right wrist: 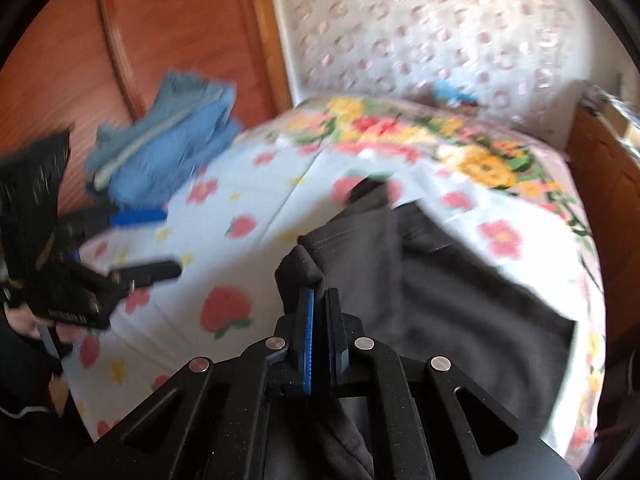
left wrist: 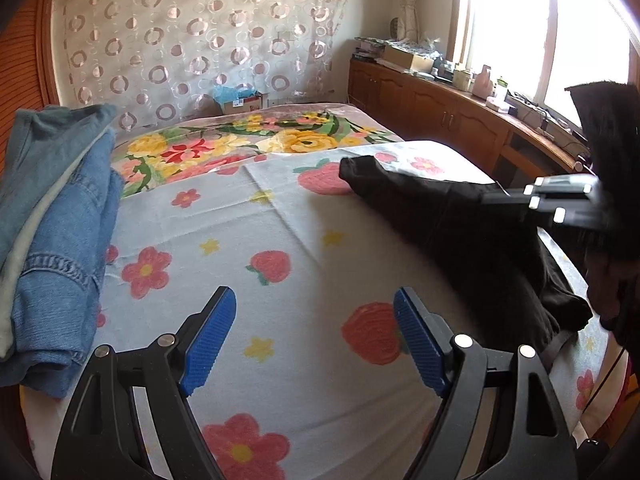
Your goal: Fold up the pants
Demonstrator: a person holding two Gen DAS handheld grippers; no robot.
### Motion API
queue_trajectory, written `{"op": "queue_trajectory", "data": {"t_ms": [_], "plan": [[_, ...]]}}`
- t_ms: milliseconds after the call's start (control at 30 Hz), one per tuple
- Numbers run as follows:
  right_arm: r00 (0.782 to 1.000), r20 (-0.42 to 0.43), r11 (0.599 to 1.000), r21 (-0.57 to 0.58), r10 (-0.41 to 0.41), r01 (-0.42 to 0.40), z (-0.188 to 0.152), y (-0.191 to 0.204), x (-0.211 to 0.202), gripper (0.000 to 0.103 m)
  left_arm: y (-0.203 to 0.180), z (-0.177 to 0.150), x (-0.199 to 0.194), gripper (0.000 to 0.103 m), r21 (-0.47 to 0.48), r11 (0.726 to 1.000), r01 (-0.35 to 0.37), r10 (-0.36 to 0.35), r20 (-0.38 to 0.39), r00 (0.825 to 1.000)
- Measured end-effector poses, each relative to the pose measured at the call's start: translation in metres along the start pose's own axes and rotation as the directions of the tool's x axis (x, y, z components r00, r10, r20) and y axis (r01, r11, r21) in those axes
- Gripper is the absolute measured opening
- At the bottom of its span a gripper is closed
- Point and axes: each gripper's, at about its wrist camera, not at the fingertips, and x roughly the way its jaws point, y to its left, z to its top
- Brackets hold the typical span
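pants of soft, limp black cloth lie on the flowered bed cover, likely light and best taken at hem or waistband, a fold pinched in the right gripper's closed jaws, left gripper wide and empty, no containers visible nearby.

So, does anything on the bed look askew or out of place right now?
Only the black fabric pants: they lie crumpled near the bed's edge, one bunched part pinched in the shut right gripper. The open left gripper holds nothing. The stack of folded blue denim clothes looks tidy.
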Motion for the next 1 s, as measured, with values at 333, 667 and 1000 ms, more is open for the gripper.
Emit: {"op": "queue_trajectory", "data": {"t_ms": [333,667,1000], "plan": [[0.992,0.071,0.991,0.088,-0.108,0.102,-0.004,-0.034,-0.021,0.005,-0.031,0.009,0.008,0.082,0.059,0.997,0.041,-0.040,-0.015,0.999],[0.931,-0.030,0.906,0.222,-0.362,0.360,-0.039,-0.086,-0.017,0.006,-0.048,0.005,0.021,0.082,0.088,0.994,0.061,-0.057,-0.055,0.997],[0.936,-0.064,0.904,0.243,-0.346,0.351,-0.035,-0.095,-0.003,0.022,-0.062,0.001,0.026,0.082,0.104,0.992,0.070,-0.061,-0.082,0.995]]}}
